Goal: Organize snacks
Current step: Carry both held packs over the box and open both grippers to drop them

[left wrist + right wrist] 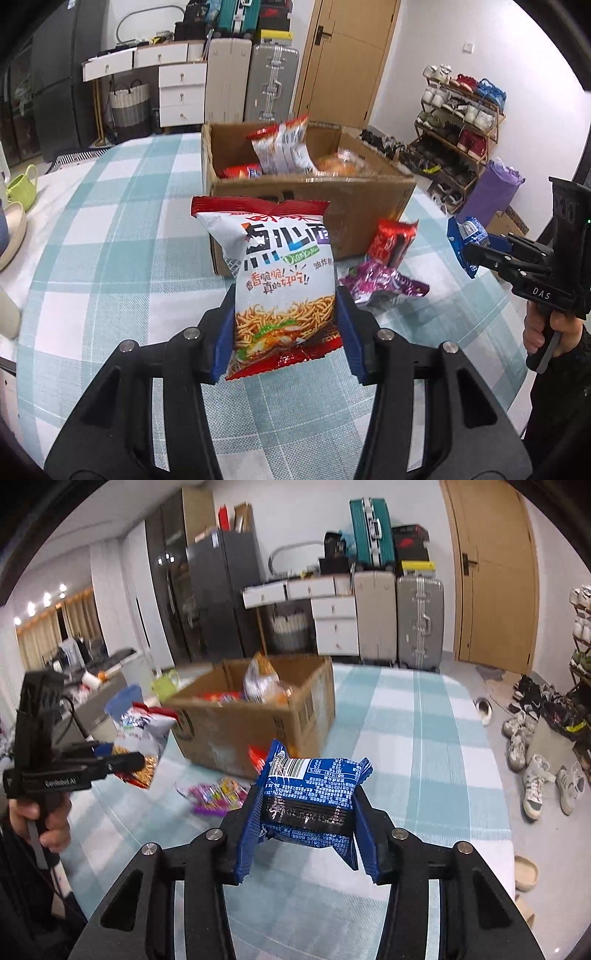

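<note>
My left gripper is shut on a white and red noodle snack bag, held upright above the checked tablecloth in front of the cardboard box. The box holds several snack bags. My right gripper is shut on a blue snack packet, held above the table to the right of the box. The right gripper also shows in the left wrist view, and the left gripper with its bag shows in the right wrist view. A red packet and a purple packet lie on the table by the box.
A green mug and a dish stand at the table's left edge. A shoe rack and shoes are on the floor to the right. Suitcases and drawers stand behind the table.
</note>
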